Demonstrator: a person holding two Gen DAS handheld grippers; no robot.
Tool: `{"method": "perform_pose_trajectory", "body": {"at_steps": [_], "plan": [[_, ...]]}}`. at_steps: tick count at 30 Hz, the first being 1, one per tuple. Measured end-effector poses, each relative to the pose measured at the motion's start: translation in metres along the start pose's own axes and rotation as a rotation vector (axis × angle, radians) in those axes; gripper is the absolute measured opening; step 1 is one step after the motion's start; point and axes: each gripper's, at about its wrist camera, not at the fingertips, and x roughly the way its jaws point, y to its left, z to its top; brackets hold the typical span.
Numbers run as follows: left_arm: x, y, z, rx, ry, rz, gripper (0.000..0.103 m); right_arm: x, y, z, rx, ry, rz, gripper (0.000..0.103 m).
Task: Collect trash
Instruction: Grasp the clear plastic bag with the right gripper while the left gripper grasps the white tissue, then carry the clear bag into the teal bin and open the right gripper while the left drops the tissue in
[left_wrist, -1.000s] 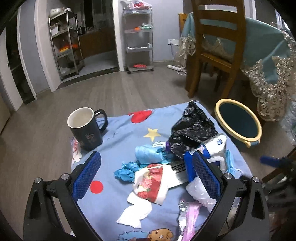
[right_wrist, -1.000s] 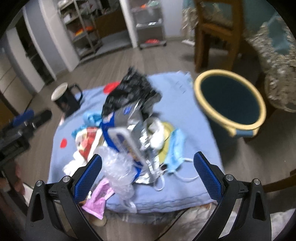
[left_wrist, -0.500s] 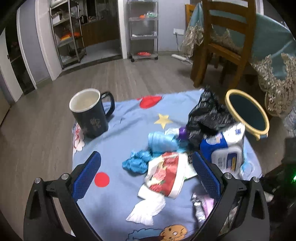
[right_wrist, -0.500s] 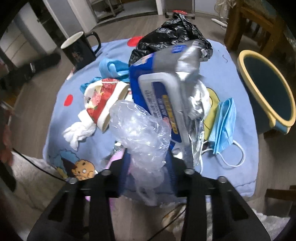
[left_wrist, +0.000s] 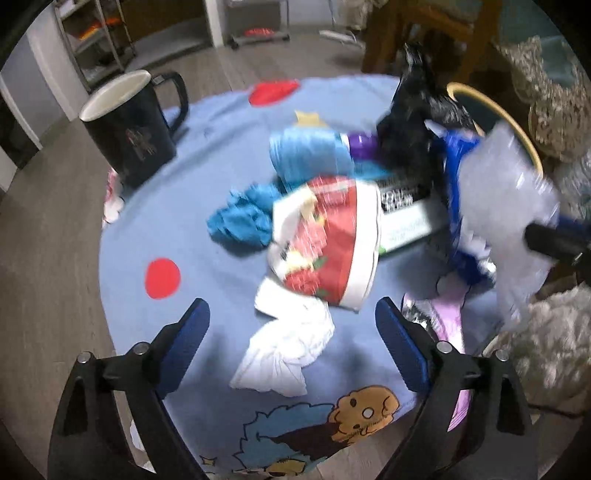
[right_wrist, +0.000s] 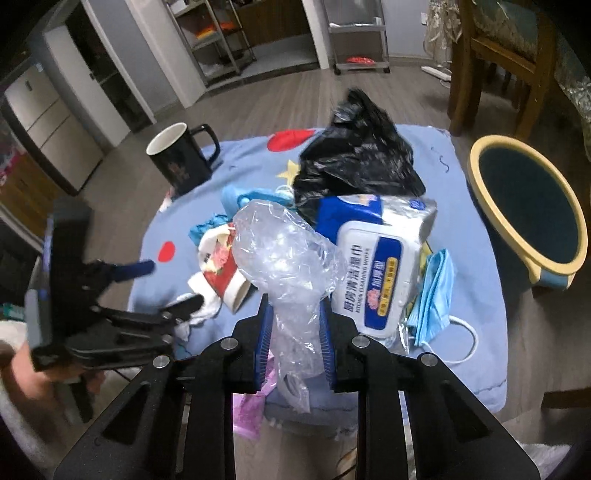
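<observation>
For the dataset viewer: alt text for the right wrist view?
Right gripper shut on a crumpled clear plastic bag, above a blue cloth-covered table strewn with trash; a yellow-rimmed blue bin stands on the floor to the right.

Crowding the cloth's (right_wrist: 458, 229) middle: black bag (right_wrist: 354, 162), wipes pack (right_wrist: 373, 273), paper cup (right_wrist: 225, 273). Standing apart near the far-left corner: mug (right_wrist: 181, 162). Lying bare: the strip around the red dot (left_wrist: 162, 277).

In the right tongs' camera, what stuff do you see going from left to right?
Left tongs → black mug → clear plastic bag → wet wipes pack → blue face mask → yellow-rimmed bin.
</observation>
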Motion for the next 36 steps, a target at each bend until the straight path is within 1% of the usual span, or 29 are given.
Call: {"method": "perform_pose_trajectory", "body": {"at_steps": [1,3,5,6,7,8,9,10,11,13,16,17,19,21,22,24,26,30,31,32,33,36], "plan": [[0.004,-0.002,-0.001,0.009,0.02,0.001,0.083,-0.001,0.001,0.0,-0.005,-0.005,0.0,0.025],[0.015,-0.005,-0.006,0.035,0.076,0.017,0.08,-0.004,0.001,0.001,-0.014,-0.011,0.0,0.025],[0.022,-0.005,-0.009,0.042,0.114,0.031,0.074,-0.003,0.003,0.001,-0.016,-0.013,0.002,0.025],[0.025,-0.004,-0.011,0.043,0.129,0.034,0.067,-0.002,0.003,0.0,-0.015,-0.014,0.002,0.025],[0.027,-0.003,-0.012,0.044,0.142,0.035,0.057,-0.002,0.004,0.0,-0.015,-0.014,0.002,0.025],[0.03,-0.003,-0.014,0.052,0.16,0.034,0.051,-0.002,0.003,0.001,-0.013,-0.014,0.002,0.025],[0.032,-0.003,-0.015,0.061,0.17,0.032,0.039,-0.002,0.003,0.0,-0.013,-0.015,0.002,0.025],[0.032,-0.004,-0.016,0.072,0.173,0.033,0.031,-0.003,0.002,0.0,-0.009,-0.017,0.004,0.025],[0.031,-0.007,-0.017,0.094,0.172,0.042,0.027,-0.003,0.002,0.001,-0.006,-0.018,0.007,0.025],[0.026,-0.009,-0.019,0.106,0.162,0.048,0.015,-0.006,0.002,0.003,-0.002,-0.026,0.014,0.025],[0.006,-0.014,-0.02,0.109,0.118,0.043,0.009,-0.014,0.001,0.006,0.01,-0.045,0.029,0.025],[-0.006,-0.016,-0.02,0.108,0.091,0.03,0.007,-0.018,0.0,0.007,0.013,-0.057,0.033,0.025],[-0.023,-0.017,-0.02,0.1,0.054,0.024,0.006,-0.023,-0.003,0.011,0.021,-0.076,0.036,0.025],[-0.048,-0.016,-0.017,0.079,0.0,0.001,0.005,-0.03,-0.01,0.015,0.05,-0.095,0.045,0.025],[-0.059,-0.017,-0.011,0.068,-0.026,-0.009,0.005,-0.032,-0.013,0.016,0.063,-0.1,0.049,0.025],[-0.086,-0.02,-0.005,0.065,-0.107,-0.022,0.005,-0.039,-0.021,0.021,0.099,-0.116,0.059,0.026],[-0.099,-0.023,0.008,0.068,-0.162,-0.037,0.005,-0.052,-0.035,0.031,0.135,-0.14,0.062,0.026],[-0.124,-0.038,0.036,0.072,-0.242,-0.1,0.005,-0.077,-0.07,0.049,0.218,-0.174,0.058,0.026],[-0.13,-0.046,0.046,0.08,-0.265,-0.117,0.005,-0.084,-0.085,0.055,0.248,-0.187,0.054,0.026],[-0.133,-0.053,0.054,0.09,-0.284,-0.132,0.005,-0.092,-0.103,0.061,0.282,-0.206,0.03,0.026],[-0.136,-0.061,0.061,0.101,-0.297,-0.145,0.005,-0.094,-0.113,0.063,0.299,-0.212,0.018,0.026],[-0.143,-0.094,0.086,0.155,-0.332,-0.184,0.005,-0.103,-0.162,0.074,0.392,-0.228,-0.01,0.026]]}}
